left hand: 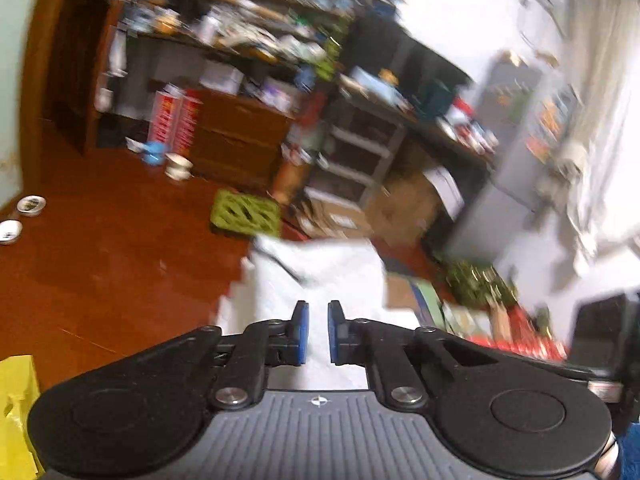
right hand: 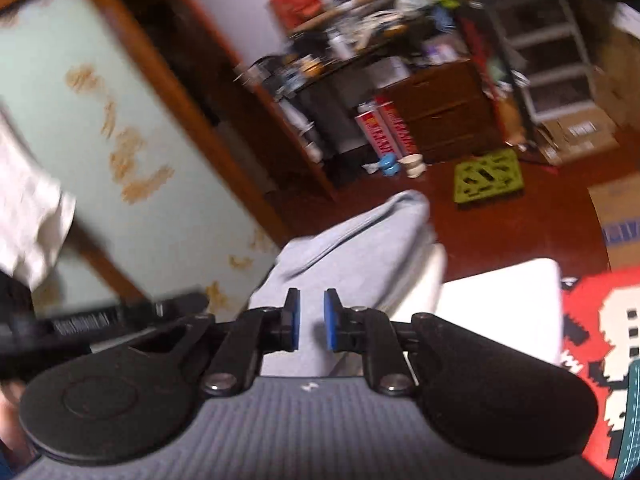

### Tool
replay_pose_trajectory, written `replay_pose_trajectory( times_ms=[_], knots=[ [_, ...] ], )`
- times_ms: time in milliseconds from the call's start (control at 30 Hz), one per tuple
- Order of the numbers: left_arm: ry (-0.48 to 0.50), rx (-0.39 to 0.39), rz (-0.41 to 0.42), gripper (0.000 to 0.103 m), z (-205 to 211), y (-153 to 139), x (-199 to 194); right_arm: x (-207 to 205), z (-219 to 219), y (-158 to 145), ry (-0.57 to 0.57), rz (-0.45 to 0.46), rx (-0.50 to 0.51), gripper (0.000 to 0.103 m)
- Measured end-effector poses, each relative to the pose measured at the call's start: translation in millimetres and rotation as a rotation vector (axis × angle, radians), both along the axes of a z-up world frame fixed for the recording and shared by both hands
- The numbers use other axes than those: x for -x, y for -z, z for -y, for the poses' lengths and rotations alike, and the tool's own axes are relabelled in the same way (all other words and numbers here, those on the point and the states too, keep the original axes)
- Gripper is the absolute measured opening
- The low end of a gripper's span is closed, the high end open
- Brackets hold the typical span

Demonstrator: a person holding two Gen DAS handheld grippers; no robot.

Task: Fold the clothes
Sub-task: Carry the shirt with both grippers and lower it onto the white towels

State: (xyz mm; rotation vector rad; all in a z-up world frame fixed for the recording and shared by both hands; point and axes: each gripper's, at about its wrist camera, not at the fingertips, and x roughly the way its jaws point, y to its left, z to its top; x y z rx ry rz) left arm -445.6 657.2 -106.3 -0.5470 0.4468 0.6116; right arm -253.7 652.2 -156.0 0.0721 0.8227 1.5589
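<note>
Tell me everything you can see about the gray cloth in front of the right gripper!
The gray cloth is soft, plain pale gray fabric, a little blurred. It lies bunched in a long folded hump with rounded creases, stretching away from the right gripper toward the red-brown floor. Its near part lies on a white surface. It fills the view between the blue pads, which stand slightly apart; whether they pinch it is unclear.

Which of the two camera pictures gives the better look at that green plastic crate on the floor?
The right wrist view: the green crate lies clear on the red-brown floor, its whole top lattice showing. In the left wrist view the crate is blurrier, and white cloth hides its near corner.
</note>
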Motion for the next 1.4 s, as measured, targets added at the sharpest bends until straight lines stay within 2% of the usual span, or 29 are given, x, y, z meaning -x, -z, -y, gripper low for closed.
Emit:
replay_pose_trajectory(
  times_ms=[100,167,433,633,867,1067,1233,1400],
  knots=[
    [0.021,-0.007,-0.082,0.006,8,16,-6,19,-7,14,-0.033,0.000,0.041,0.015],
    [0.020,0.002,-0.090,0.006,11,25,1,28,-4,23,-0.031,0.009,0.058,0.015],
    [-0.008,0.033,-0.032,0.006,27,22,35,34,27,37,-0.068,0.015,0.087,0.015],
    [-0.010,0.043,-0.081,0.006,38,30,40,50,45,26,-0.088,0.054,0.059,0.015],
    [-0.028,0.031,-0.124,0.006,57,39,58,65,71,37,-0.128,0.081,0.122,0.015],
    [-0.042,0.004,-0.056,0.007,69,27,64,64,89,32,-0.122,0.096,0.118,0.015],
    [-0.050,-0.037,0.008,0.007,41,-4,32,40,79,5,-0.066,0.144,0.050,0.015],
    [-0.063,0.044,0.029,0.007,-23,-8,-22,17,34,-16,-0.015,0.195,0.012,0.015]
  ],
)
